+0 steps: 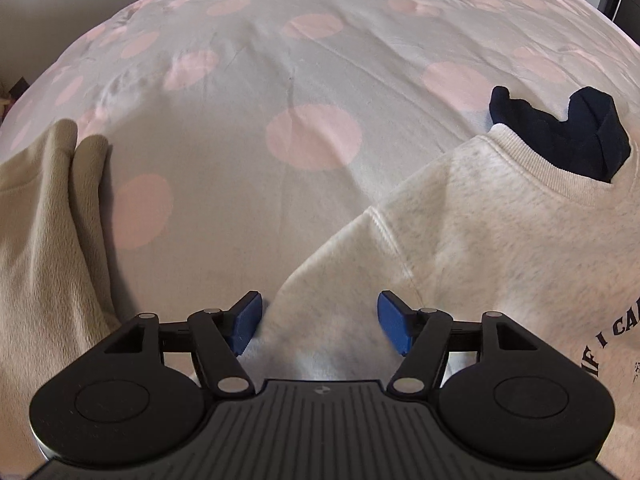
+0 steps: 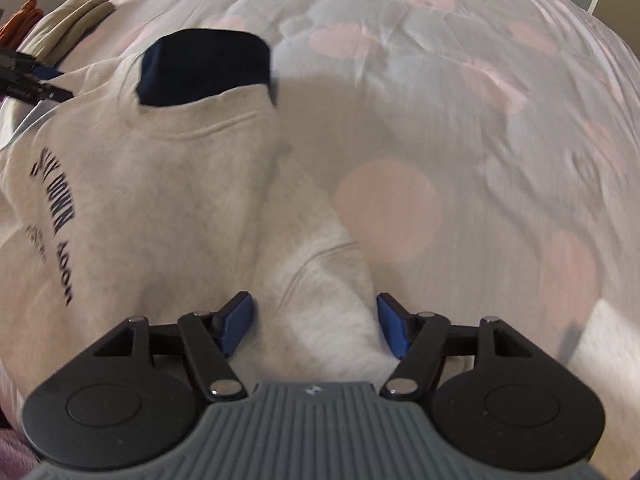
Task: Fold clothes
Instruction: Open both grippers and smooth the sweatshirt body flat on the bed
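The 2 claws are hanging wide open, holding nothing. A sleeve of the sweatshirt [image 1: 500, 240] is lying between the fingers of the left claw [image 1: 320, 326], running forward. The right claw [image 2: 314, 326] is straddling the other sleeve.

We see a pale heather-grey fleece sweatshirt [image 1: 500, 240] with dark printed lettering lying face up on the bed, its sleeves spread out to either side. A folded dark navy cloth [image 2: 204, 68] pokes out of its ribbed round neckline.
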The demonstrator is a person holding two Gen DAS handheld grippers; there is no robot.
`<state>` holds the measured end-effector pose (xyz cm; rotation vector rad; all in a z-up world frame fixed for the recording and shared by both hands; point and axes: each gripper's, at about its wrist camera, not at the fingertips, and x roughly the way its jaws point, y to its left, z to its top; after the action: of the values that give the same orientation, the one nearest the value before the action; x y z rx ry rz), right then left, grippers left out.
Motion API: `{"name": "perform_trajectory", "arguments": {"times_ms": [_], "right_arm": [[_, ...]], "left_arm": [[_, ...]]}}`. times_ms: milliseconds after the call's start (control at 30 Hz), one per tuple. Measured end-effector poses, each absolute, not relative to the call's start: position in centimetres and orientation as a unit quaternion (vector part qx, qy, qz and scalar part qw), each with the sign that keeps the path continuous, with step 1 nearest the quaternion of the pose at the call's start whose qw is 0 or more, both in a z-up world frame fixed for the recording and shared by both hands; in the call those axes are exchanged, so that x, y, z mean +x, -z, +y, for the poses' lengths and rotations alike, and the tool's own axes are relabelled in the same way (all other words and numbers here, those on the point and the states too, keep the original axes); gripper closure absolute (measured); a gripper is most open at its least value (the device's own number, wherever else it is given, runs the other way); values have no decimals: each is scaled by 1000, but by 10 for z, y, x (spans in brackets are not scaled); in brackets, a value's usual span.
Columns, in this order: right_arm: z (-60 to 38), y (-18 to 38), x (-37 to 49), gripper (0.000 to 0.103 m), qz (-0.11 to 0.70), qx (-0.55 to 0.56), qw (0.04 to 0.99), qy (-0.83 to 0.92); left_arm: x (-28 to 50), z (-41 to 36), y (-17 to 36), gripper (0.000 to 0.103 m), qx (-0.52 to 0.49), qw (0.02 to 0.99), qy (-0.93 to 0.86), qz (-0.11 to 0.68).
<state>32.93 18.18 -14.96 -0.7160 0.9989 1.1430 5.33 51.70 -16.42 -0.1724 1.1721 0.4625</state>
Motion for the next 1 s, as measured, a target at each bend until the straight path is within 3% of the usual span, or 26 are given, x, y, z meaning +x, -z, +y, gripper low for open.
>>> {"name": "perform_trajectory", "arguments": {"times_ms": [367, 567, 667, 733, 767, 867, 933, 1000], "right_arm": [[206, 121, 364, 30, 447, -264, 699, -492], [212, 156, 377, 39, 499, -251, 671, -488], [209, 163, 370, 44, 495, -250, 666, -498], [209, 161, 365, 80, 494, -248, 659, -510], [209, 159, 363, 80, 492, -248, 660, -510], [208, 147, 355, 89, 466, -261, 678, -505], [207, 139, 350, 96, 448, -269, 689, -501], [206, 127, 348, 96, 431, -278, 700, -498]], "left_arm": [[69, 520, 146, 41, -68, 817, -207, 533], [74, 529, 171, 41, -106, 801, -212, 550], [68, 529, 172, 52, -128, 805, -215, 538], [65, 526, 170, 77, -130, 809, -216, 531], [65, 522, 168, 88, -126, 810, -217, 529], [66, 510, 160, 98, -110, 812, -226, 528], [65, 504, 153, 98, -97, 813, -231, 525], [64, 501, 142, 99, -90, 816, -238, 519]]}}
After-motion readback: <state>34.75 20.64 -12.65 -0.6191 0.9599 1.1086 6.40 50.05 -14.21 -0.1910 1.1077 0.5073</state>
